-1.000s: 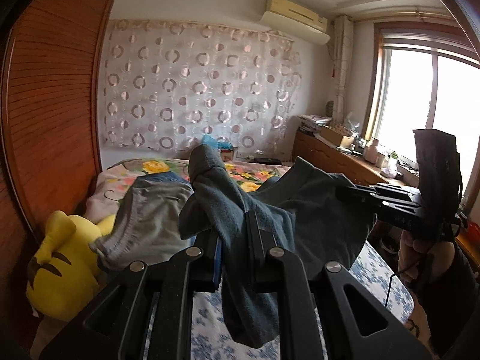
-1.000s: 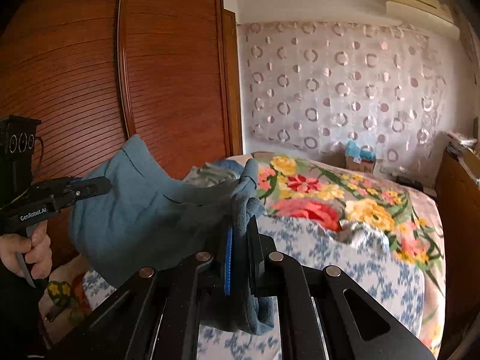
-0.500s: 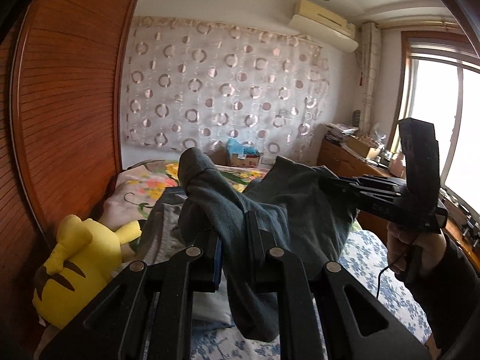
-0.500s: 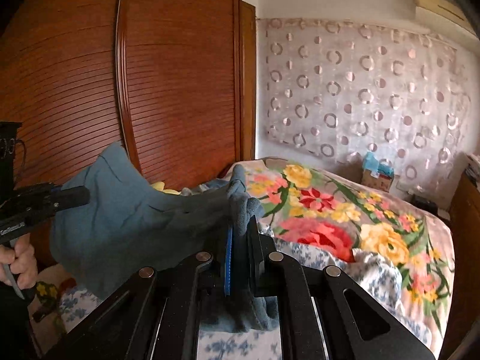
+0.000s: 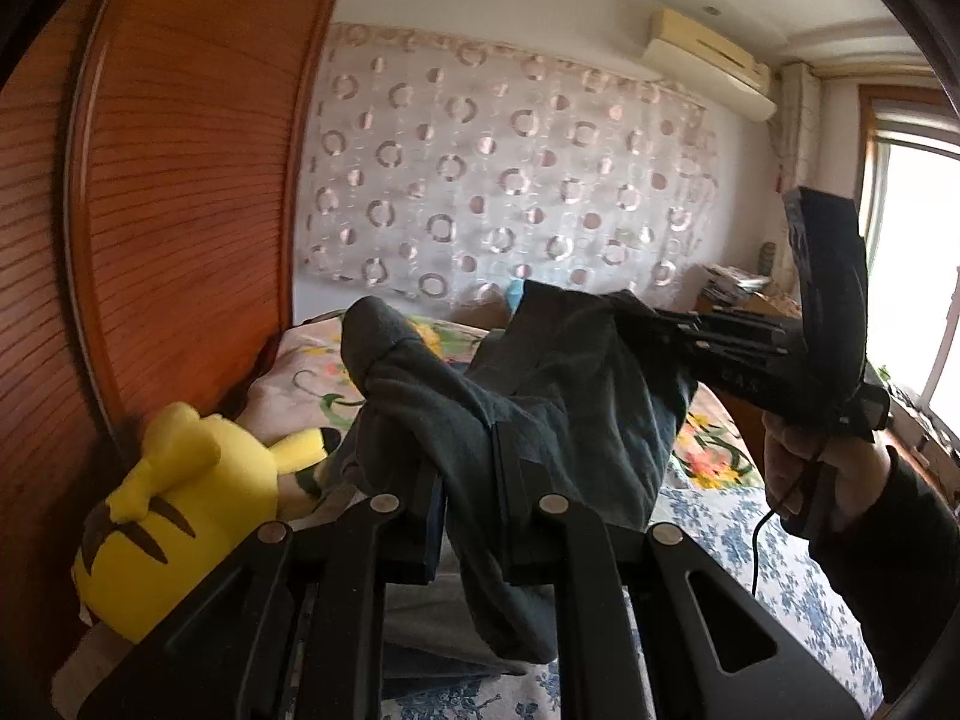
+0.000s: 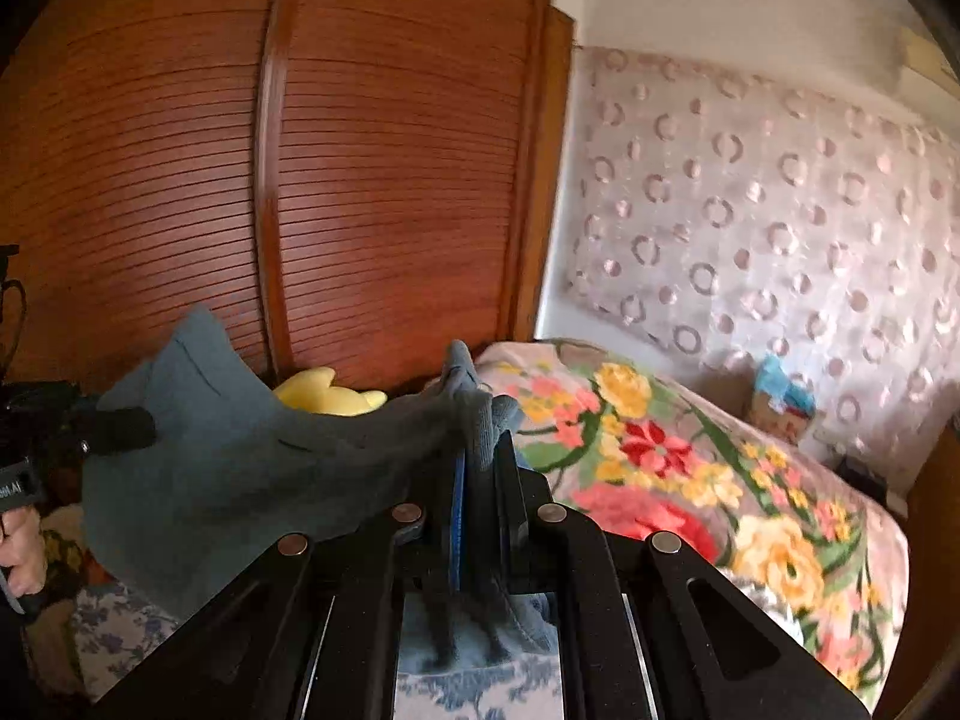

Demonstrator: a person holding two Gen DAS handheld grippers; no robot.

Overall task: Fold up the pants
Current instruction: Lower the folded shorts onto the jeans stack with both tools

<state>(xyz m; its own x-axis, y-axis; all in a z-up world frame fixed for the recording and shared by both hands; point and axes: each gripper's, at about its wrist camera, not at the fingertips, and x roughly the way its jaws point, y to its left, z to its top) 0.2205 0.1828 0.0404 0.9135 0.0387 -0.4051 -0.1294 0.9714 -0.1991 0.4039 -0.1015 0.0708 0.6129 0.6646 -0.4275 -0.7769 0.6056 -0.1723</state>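
Dark grey-blue pants (image 5: 558,420) hang in the air over the bed, stretched between both grippers. My left gripper (image 5: 468,462) is shut on one bunched end of the cloth, which droops below its fingers. My right gripper (image 6: 480,456) is shut on the other end of the pants (image 6: 252,468). In the left wrist view the right gripper (image 5: 666,330) pinches the cloth from the right. In the right wrist view the left gripper (image 6: 126,420) holds it at the far left.
A yellow plush toy (image 5: 180,504) lies by the wooden wardrobe (image 6: 360,180). Folded grey clothes (image 5: 432,630) lie under the left gripper. The bed has a floral quilt (image 6: 660,468) and a blue-patterned sheet (image 5: 750,540). A window (image 5: 918,264) is at the right.
Both grippers have swung left toward the wardrobe, carrying the pants. The plush toy is now closer in the left wrist view. Both grips are unchanged.
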